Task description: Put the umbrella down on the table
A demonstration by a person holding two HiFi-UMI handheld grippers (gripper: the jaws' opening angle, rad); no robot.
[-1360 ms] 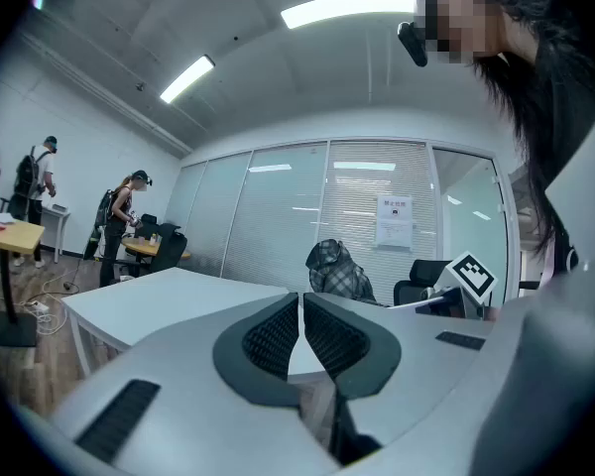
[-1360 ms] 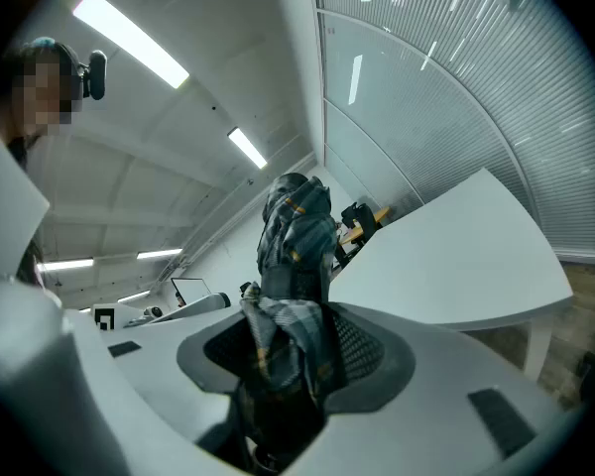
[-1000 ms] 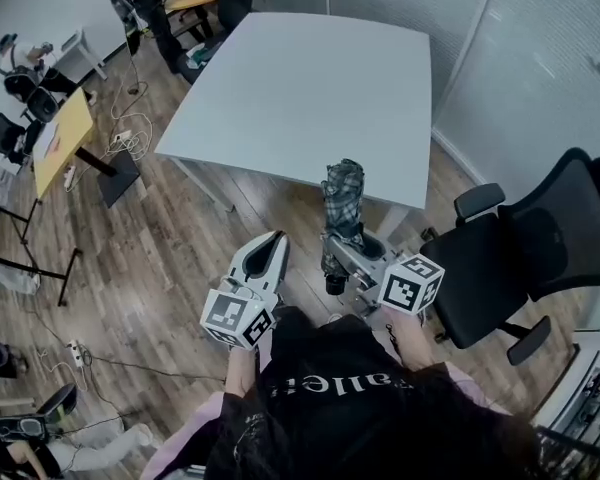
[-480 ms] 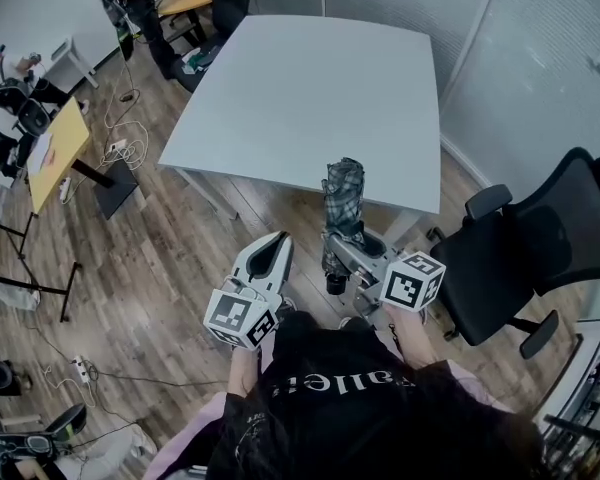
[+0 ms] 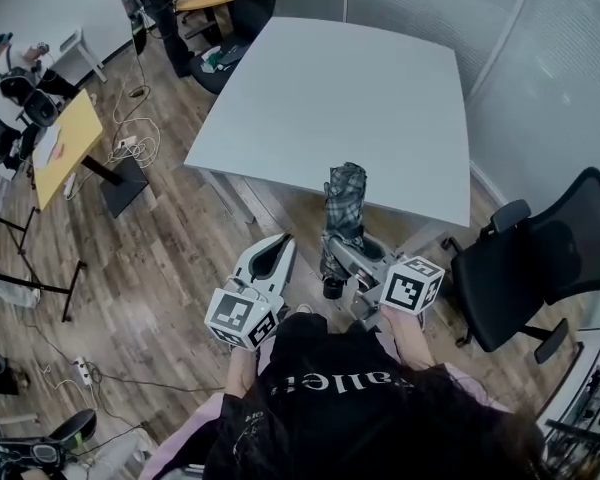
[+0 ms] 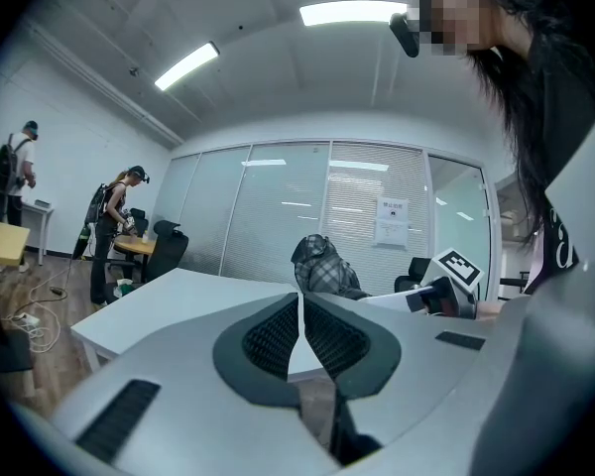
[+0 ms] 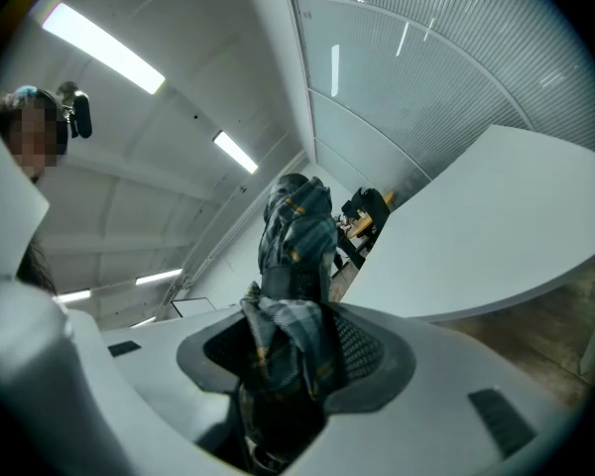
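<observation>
A folded plaid umbrella (image 5: 345, 200) stands nearly upright, its top overlapping the near edge of the white table (image 5: 350, 98) in the head view. My right gripper (image 5: 342, 251) is shut on its lower part, and the cloth bunches between the pads in the right gripper view, where the umbrella (image 7: 296, 236) rises from the right gripper (image 7: 293, 325). My left gripper (image 5: 273, 251) hangs just left of it, shut and empty. In the left gripper view, the left gripper (image 6: 300, 310) has its pads touching, and the umbrella (image 6: 322, 266) shows beyond them over the table (image 6: 169, 300).
A black office chair (image 5: 525, 268) stands to the right of the table's near corner, by the glass wall. A yellow table (image 5: 65, 138), cables on the wood floor and people stand far left and at the back.
Both grippers and the umbrella have come closer to the table's near edge. The umbrella stays upright in the right gripper; the left gripper stays shut.
</observation>
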